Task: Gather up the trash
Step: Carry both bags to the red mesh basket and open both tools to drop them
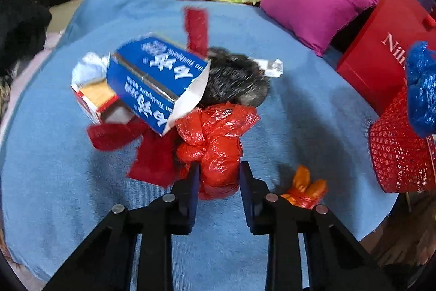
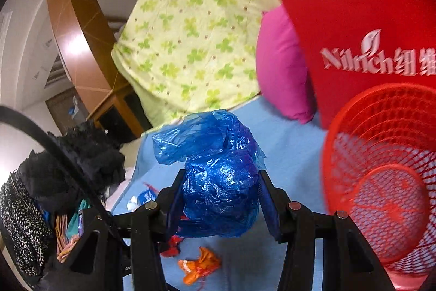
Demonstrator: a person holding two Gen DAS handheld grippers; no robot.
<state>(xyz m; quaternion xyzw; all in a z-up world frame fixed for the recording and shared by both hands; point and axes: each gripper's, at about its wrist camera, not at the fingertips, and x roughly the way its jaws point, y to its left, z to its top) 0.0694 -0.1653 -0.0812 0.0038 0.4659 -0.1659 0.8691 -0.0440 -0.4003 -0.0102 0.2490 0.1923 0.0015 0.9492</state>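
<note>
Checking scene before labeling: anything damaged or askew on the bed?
Yes. The blue carton is torn open at one end and lies tilted atop a red-and-white box. A red basket lies tipped on its side at the blanket's right edge.

Bright indoor light, motion blur throughout, strong fisheye bending and dark corners.
</note>
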